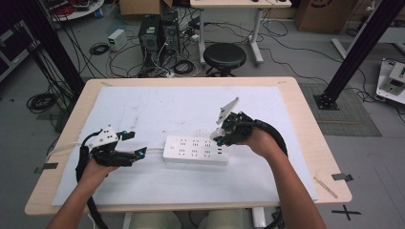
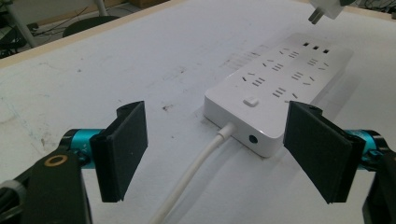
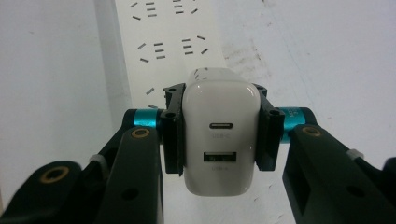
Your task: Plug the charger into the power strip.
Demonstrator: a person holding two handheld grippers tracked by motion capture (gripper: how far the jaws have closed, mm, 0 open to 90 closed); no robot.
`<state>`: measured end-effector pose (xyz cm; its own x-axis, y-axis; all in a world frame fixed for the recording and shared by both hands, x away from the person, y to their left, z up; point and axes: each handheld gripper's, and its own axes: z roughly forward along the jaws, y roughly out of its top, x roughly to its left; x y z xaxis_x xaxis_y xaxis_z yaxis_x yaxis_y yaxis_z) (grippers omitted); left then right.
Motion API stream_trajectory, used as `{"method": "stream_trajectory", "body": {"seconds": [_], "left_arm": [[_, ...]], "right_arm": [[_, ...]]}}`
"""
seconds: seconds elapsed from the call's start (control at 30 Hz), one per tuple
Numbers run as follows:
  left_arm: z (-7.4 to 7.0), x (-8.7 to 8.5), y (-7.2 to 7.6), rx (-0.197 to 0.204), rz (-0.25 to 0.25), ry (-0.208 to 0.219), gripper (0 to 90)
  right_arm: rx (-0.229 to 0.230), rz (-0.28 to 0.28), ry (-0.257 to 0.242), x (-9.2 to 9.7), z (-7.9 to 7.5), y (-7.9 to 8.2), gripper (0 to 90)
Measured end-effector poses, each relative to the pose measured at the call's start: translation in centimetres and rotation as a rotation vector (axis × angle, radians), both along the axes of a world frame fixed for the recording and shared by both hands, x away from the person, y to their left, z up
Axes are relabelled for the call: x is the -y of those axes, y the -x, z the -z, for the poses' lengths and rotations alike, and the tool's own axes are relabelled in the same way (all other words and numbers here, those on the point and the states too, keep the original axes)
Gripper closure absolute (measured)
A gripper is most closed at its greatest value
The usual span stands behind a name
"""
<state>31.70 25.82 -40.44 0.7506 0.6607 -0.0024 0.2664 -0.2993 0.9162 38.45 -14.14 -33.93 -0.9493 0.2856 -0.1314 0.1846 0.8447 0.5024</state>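
A white USB charger (image 3: 219,133) is being gripped by the right gripper (image 3: 218,135), whose two black jaws are being pressed flat against the charger's left and right sides. The charger's rear face, with an oval port above a rectangular port, is being shown toward the right gripper view's camera. In the high view, the right gripper (image 1: 223,137) is being held over the right end of a white power strip (image 1: 196,150), which is lying flat near the middle of the white table cover (image 1: 143,109). In the right gripper view, rows of the strip's sockets are being seen just beyond the charger. In the left gripper view, the charger's metal prongs (image 2: 315,16) are being pointed down above the strip's far end, apart from it.

The left gripper (image 2: 215,154) is being kept unclenched, with nothing between its jaws. It is being held low at the strip's near end, where the white cord (image 2: 196,172) is running out between the spread jaws without being touched.
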Motion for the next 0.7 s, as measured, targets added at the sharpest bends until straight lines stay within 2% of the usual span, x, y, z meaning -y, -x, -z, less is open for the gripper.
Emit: {"method": "stream_trajectory", "body": {"seconds": [0.33, 0.7], "left_arm": [[0.1, -0.2, 0.0, -0.002, 0.004, 0.003, 22.0], [0.4, -0.4, 0.0, -0.011, 0.004, 0.007, 22.0]], "right_arm": [[-0.046, -0.047, 0.045, -1.6, 0.9, -1.3, 63.2], [-0.067, -0.085, 0.095, -2.7, 2.0, -1.8, 63.2]]}}
